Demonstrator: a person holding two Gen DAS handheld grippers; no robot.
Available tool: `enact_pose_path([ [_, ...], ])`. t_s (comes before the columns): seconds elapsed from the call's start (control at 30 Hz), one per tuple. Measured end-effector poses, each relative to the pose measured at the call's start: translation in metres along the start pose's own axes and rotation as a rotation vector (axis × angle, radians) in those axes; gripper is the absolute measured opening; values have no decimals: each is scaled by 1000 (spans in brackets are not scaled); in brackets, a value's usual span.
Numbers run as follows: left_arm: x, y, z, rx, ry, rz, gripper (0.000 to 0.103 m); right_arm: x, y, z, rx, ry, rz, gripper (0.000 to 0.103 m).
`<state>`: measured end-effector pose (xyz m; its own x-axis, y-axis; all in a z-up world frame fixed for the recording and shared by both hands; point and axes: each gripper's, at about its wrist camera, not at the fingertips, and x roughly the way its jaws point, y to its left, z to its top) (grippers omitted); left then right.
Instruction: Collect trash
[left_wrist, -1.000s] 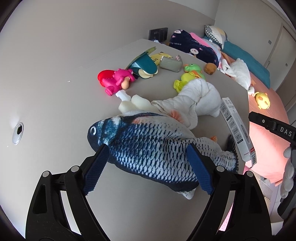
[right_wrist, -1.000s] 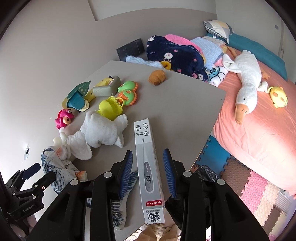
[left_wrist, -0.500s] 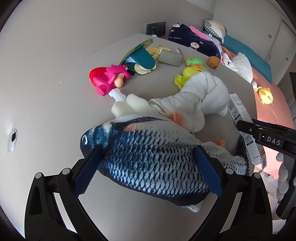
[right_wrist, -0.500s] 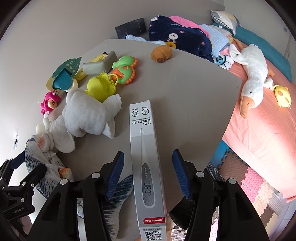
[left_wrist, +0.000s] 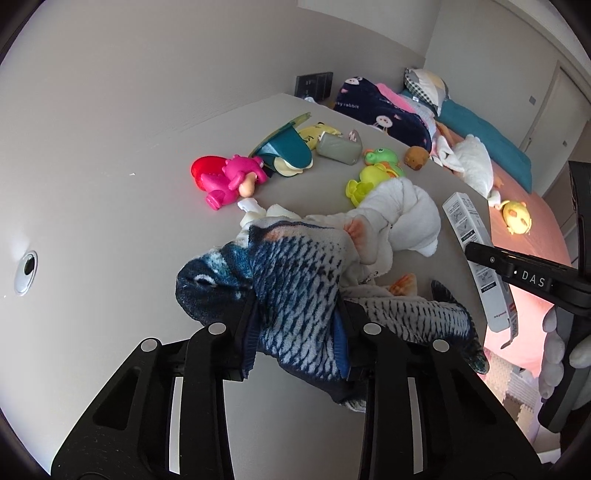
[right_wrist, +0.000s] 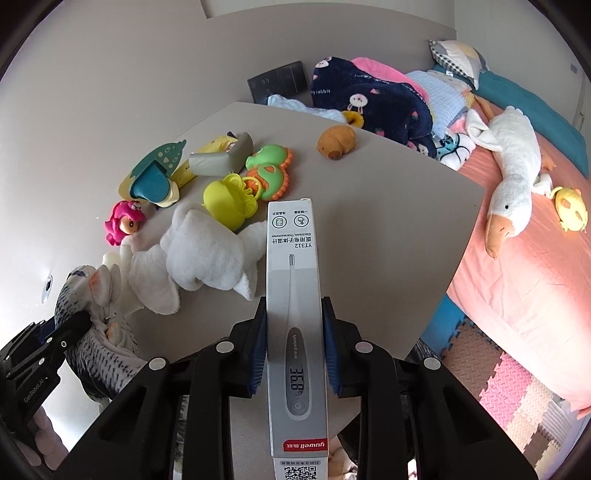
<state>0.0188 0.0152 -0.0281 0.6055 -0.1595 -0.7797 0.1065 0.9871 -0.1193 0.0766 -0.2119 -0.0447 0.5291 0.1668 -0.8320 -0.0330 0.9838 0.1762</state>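
Note:
My left gripper (left_wrist: 295, 339) is shut on a blue scaled plush fish (left_wrist: 291, 280), pinching its body so the cloth bunches between the pads. The fish also shows at the left of the right wrist view (right_wrist: 92, 332). My right gripper (right_wrist: 293, 354) is shut on a long white thermometer box (right_wrist: 293, 295) that sticks forward over the grey table (right_wrist: 388, 229). The box and the right gripper's arm show at the right of the left wrist view (left_wrist: 476, 254).
On the table lie a white plush toy (right_wrist: 207, 254), a yellow toy (right_wrist: 225, 199), green rattles (right_wrist: 269, 166), a pink doll (right_wrist: 123, 221), a teal dinosaur toy (right_wrist: 155, 177), a grey pouch (right_wrist: 218, 158) and a brown plush (right_wrist: 336, 142). A pink bed with a goose plush (right_wrist: 513, 181) lies right.
My left gripper has closed on the fish, which now bunches up between the pads. My right gripper has closed on the thermometer box after being open around it half a second ago.

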Motion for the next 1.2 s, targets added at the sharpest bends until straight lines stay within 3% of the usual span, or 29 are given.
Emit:
enact_pose_path([
  [0.37, -43, -39, 11, 88, -96, -13, 32, -40, -23, -6, 40, -67, 7, 28],
  [0.67, -40, -94, 6, 158, -87, -78, 32, -75, -61, -28, 85, -105, -37, 28],
  [1.0, -26, -173, -7, 295, -45, -201, 34, -116, -119, -63, 185, -130, -115, 29],
  [1.03, -24, -180, -9, 308, -36, -217, 36, -119, -125, -67, 196, -127, -117, 30],
  [1.1, -22, -192, -12, 326, -13, -259, 53, -127, -138, -74, 242, -133, -121, 34],
  [1.17, -20, -202, -16, 332, 0, -300, 76, -136, -150, -82, 287, -150, -157, 66],
  [1.2, -20, -206, -17, 333, -3, -306, 81, -141, -154, -85, 298, -166, -191, 70],
])
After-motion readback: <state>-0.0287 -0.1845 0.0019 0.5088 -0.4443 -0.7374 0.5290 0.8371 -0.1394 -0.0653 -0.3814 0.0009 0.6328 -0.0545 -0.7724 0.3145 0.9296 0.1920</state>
